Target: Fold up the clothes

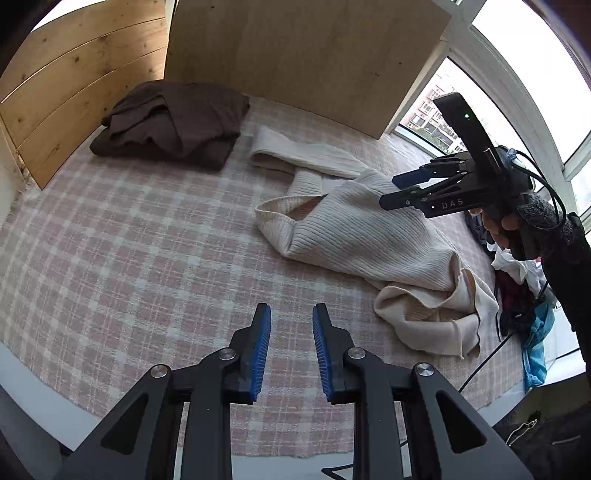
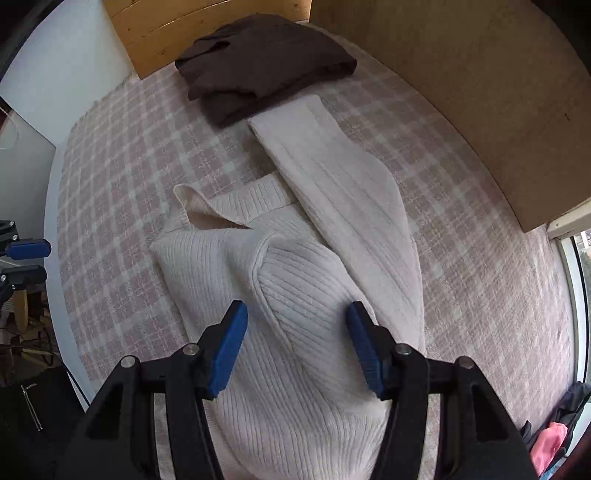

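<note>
Both tongs gape empty: left tongs (image 1: 291, 314), right tongs (image 2: 297, 314) marked "DAS", over cream sweater (image 2: 295, 280).

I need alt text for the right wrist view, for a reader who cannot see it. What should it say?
An open right gripper hovers above a crumpled cream sweater on a pink checked cloth, one sleeve stretched away. A folded brown garment lies beyond, by wooden boards.

Cream ribbed sweater (image 2: 295, 280), dark brown garment (image 2: 266, 62), pink-and-white plaid cloth (image 1: 122, 236).
</note>
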Motion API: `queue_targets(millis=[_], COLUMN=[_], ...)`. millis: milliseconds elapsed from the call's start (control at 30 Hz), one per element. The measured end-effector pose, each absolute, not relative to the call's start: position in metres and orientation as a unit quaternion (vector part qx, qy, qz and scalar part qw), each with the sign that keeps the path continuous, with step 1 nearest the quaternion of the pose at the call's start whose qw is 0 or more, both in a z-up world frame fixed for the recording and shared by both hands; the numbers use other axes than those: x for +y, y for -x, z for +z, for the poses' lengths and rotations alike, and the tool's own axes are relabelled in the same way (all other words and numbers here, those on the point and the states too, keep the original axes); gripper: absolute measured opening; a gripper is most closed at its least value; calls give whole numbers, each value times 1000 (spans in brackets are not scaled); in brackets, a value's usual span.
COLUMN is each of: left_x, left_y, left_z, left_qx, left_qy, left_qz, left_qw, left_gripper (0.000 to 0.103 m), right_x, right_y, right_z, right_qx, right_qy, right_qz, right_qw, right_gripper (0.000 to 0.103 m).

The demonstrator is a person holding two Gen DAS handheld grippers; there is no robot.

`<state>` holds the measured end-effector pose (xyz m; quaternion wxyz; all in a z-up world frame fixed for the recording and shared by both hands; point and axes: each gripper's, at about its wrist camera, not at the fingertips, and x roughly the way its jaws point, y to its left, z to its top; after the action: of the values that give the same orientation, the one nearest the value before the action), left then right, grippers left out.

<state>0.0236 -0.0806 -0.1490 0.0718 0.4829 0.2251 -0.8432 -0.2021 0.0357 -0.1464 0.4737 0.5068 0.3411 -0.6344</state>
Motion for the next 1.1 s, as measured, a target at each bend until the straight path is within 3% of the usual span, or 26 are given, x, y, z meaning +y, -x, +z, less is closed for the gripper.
queue_targets(millis=[67, 200, 300, 367, 467, 600, 667, 733, 800, 1000, 1100], left_x=[-85, -89, -88, -84, -78, -60, -44, -24, -5, 30, 33], left_y=[-20, -8, 3, 11, 25, 57, 77, 98, 119, 187, 227], left_z=[-156, -163, -159, -155, -148, -146, -148, -152, -157, -162, -156], left_qx=[231, 229, 218, 206, 189, 166, 151, 134, 117, 60, 34], left_qy=[-488, -499, -502, -502, -504, -511, -519, -526, -533, -546, -536], left_qz=[-838, -832, -834, -837, -841, -843, -842, -839, -836, -832, -840], left_qw=[79, 82, 77, 68, 56, 24, 1, -28, -54, -75, -74], left_gripper=[22, 22, 22, 23, 24, 26, 27, 31, 34, 36, 44], right_x=[46, 67, 119, 167, 262, 383, 407, 410, 405, 402, 407], right_y=[200, 196, 224, 248, 291, 326, 321, 306, 293, 294, 318], right_z=[-140, -126, -81, -49, -23, -37, -48, -57, -68, -91, -96], right_qx=[328, 301, 224, 169, 104, 60, 29, 40, 57, 49, 45], right_qy=[-502, -493, -481, -467, -466, -497, -513, -515, -519, -530, -529], right_qz=[-640, -652, -710, -753, -823, -859, -852, -847, -839, -826, -827], right_qw=[480, 491, 463, 430, 308, 104, 104, 129, 151, 184, 184], right_gripper=[8, 7, 7, 7, 7, 14, 15, 22, 42, 44, 44])
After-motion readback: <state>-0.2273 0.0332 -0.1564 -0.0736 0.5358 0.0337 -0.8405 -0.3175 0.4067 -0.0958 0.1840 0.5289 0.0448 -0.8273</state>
